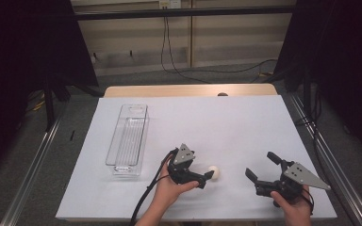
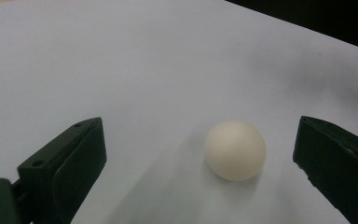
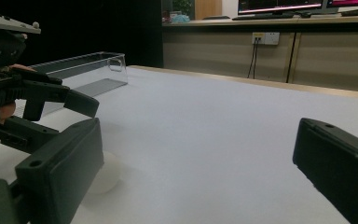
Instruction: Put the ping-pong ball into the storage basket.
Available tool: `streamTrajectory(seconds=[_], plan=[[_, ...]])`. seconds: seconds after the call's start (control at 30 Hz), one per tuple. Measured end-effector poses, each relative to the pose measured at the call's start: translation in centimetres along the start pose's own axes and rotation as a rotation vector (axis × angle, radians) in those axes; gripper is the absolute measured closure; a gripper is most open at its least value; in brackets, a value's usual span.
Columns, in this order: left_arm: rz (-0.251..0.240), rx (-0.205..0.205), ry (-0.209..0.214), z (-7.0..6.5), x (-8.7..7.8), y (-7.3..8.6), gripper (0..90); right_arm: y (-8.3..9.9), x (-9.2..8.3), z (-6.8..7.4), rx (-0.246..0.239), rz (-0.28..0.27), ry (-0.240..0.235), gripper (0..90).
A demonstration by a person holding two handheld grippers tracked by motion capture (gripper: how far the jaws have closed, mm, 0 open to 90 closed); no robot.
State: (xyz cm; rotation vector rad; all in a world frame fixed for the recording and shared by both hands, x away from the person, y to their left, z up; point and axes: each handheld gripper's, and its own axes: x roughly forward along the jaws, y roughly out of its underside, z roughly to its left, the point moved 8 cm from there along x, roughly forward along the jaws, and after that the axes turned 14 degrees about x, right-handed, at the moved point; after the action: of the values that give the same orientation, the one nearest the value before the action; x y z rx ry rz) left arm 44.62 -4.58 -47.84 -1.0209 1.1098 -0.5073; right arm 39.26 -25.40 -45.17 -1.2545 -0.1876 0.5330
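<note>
Left gripper [image 1: 209,178], jaws spread wide, brackets a small white ball [image 1: 214,172] resting on the white table sheet [image 1: 226,122] without touching it. Right gripper [image 1: 260,168], also wide open, sits near the ball's other side. Clear plastic tray [image 1: 128,139] lies well apart, at the sheet's left.

We see a small ball [image 1: 214,172], off-white and matte, smooth and perfectly round, with no markings that we can make out. It rests on the white table sheet [image 1: 226,127], casting a soft shadow beneath it. We find it in the near part of the sheet, a little right of the middle. In the left gripper view the ball [image 2: 235,150] lies free on the sheet, touching nothing else.
</note>
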Motion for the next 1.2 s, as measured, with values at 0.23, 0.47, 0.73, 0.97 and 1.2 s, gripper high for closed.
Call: streamTrajectory(seconds=[0.23,0.47,0.73,0.97,1.2], plan=[[0.014,0.001,0.007,-0.3,0.4,-0.2,2.7,0.0,0.0,0.0,0.001,0.0,0.0,1.2],[0.026,0.009,0.02,-0.5,0.8,-0.1,3.8,-0.1,-0.1,0.0,0.009,-0.002,0.0,1.3],[0.041,0.018,0.034,-0.7,1.2,0.0,5.6,0.0,-0.1,0.0,0.012,-0.001,0.003,1.4],[0.06,0.026,0.052,-0.9,1.4,0.0,9.8,0.0,0.0,0.0,0.008,0.003,0.0,1.4],[0.083,0.04,0.075,-1.4,2.0,0.0,14.2,0.0,0.0,0.0,0.008,0.002,-0.001,1.4]])
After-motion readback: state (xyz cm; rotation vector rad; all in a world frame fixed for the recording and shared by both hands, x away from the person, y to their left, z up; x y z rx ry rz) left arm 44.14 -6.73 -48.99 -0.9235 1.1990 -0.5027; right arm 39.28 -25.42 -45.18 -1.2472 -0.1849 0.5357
